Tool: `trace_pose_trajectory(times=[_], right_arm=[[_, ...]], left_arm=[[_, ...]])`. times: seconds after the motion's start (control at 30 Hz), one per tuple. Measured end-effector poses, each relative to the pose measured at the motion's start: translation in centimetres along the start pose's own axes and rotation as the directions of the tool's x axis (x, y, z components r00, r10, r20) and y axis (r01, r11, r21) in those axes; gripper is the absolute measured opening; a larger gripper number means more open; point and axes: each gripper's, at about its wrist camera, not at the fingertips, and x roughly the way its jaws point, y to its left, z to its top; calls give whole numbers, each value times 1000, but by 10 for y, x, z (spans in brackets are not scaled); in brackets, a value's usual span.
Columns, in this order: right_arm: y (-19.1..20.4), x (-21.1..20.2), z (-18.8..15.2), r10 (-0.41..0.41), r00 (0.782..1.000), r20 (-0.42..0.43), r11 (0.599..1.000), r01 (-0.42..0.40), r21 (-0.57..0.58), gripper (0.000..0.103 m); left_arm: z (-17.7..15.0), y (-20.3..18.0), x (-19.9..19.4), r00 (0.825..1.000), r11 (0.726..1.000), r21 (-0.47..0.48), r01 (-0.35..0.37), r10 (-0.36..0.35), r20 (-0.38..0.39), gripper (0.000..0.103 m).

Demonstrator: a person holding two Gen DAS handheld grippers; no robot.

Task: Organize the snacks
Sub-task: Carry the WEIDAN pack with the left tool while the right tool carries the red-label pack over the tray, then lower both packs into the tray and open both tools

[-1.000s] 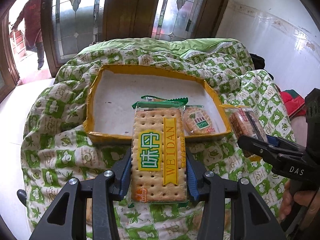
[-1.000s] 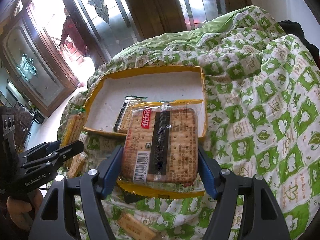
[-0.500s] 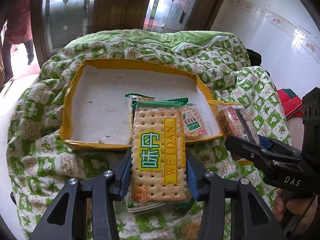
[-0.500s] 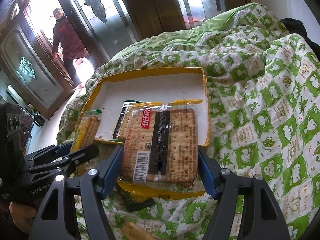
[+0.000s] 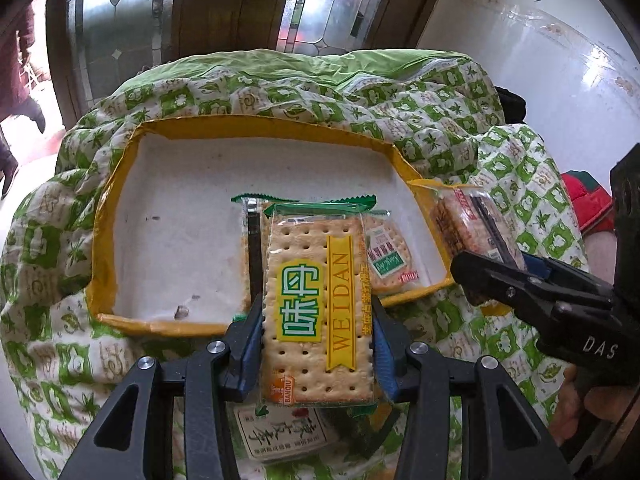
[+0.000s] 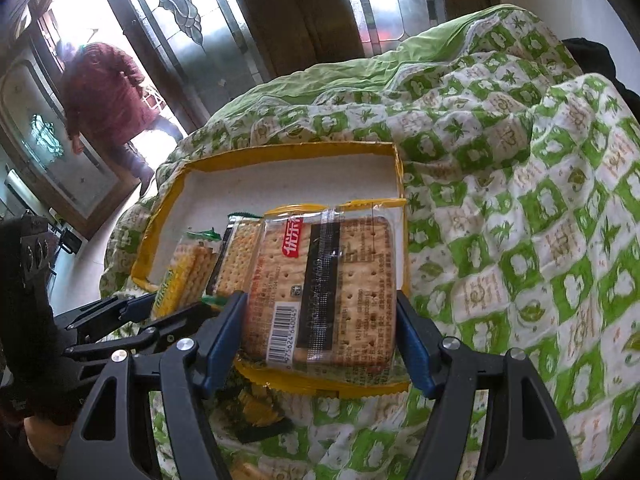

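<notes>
My left gripper (image 5: 318, 332) is shut on a green-and-yellow WEIDAN cracker pack (image 5: 316, 304), held over the near edge of a yellow-rimmed white tray (image 5: 168, 184). My right gripper (image 6: 320, 320) is shut on a clear, yellow-edged cracker pack (image 6: 324, 288) above the tray's (image 6: 280, 172) near right corner. In the left wrist view that pack (image 5: 472, 224) and the right gripper (image 5: 520, 280) show at the right. Inside the tray lie a dark-striped cracker pack (image 5: 252, 240) and a small round-cracker pack (image 5: 388, 256). From the right wrist camera the left gripper (image 6: 132, 320) holds its pack (image 6: 184, 272) at lower left.
The tray sits on a lumpy green-and-white quilt (image 6: 520, 220). More snack packs lie on the quilt under the grippers, one with black script (image 5: 284, 432). A person in a red coat (image 6: 104, 96) stands at the glazed doors (image 5: 132, 28). A white wall (image 5: 560, 60) is at right.
Both grippers have moved forward toward the tray with their packs still held. The person at the doorway has walked closer in the right wrist view.
</notes>
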Motion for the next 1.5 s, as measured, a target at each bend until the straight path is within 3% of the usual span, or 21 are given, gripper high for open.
trace_pose_trajectory(times=[0.5,1.5], right_arm=[[-9,34,48,18,1000,-3,999,-18,51,70],[-15,72,60,34,999,-41,998,-31,52,70]], left_arm=[[28,1,24,1000,1000,-10,3,-3,-2,49],[69,26,50,999,998,-26,-51,51,-1,49]])
